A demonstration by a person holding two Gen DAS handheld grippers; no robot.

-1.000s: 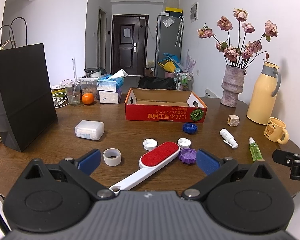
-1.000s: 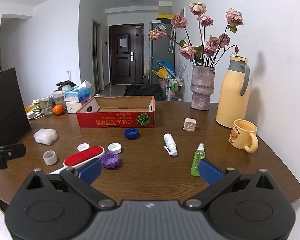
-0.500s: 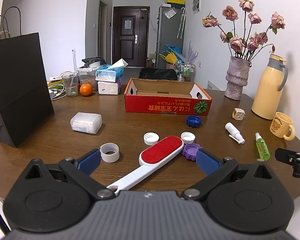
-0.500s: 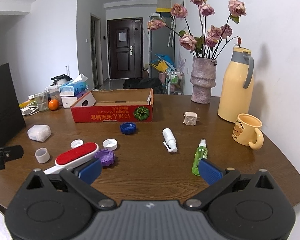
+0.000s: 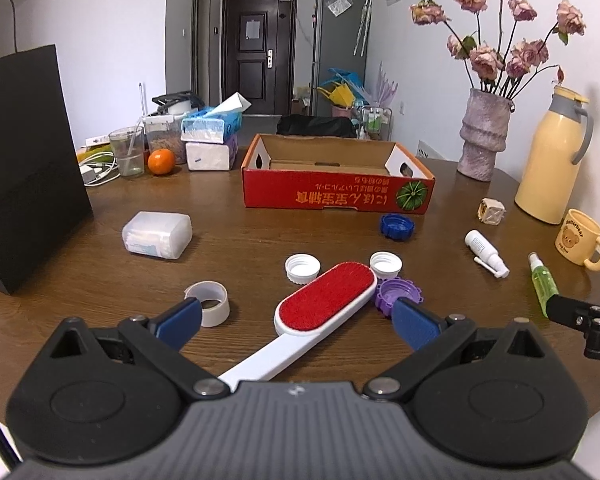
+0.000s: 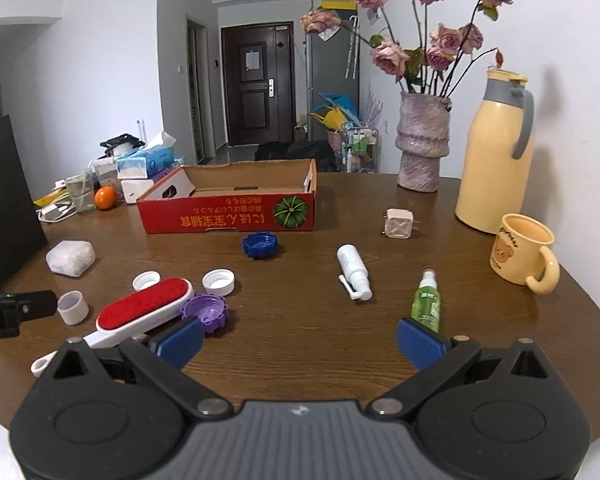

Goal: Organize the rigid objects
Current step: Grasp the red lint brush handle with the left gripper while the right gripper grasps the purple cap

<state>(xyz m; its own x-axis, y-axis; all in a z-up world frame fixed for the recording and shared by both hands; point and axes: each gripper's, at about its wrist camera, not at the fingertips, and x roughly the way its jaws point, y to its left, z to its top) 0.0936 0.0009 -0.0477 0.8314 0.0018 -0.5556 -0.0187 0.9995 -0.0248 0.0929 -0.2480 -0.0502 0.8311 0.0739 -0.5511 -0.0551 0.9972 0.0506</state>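
A red-and-white lint brush (image 5: 320,308) lies on the brown table, its white handle running back between the fingers of my open left gripper (image 5: 296,320). Beside it lie a purple cap (image 5: 398,294), two white caps (image 5: 302,267), a white ring (image 5: 208,300) and a blue cap (image 5: 397,226). An open red cardboard box (image 5: 336,188) stands behind them. My right gripper (image 6: 300,338) is open and empty, with the green spray bottle (image 6: 426,302) just beyond its right finger and a white spray bottle (image 6: 354,270) farther ahead. The brush also shows in the right wrist view (image 6: 144,312).
A black paper bag (image 5: 24,152) stands at the left. A clear plastic box (image 5: 158,234) lies near it. A vase of flowers (image 6: 422,148), a yellow flask (image 6: 492,152), a yellow mug (image 6: 522,252) and a white plug (image 6: 400,224) stand at the right. Tissue boxes, a glass and an orange (image 5: 161,161) sit at the back left.
Both grippers have moved a little forward over the table, so the objects look nearer. Nothing was taken hold of and no object moved.
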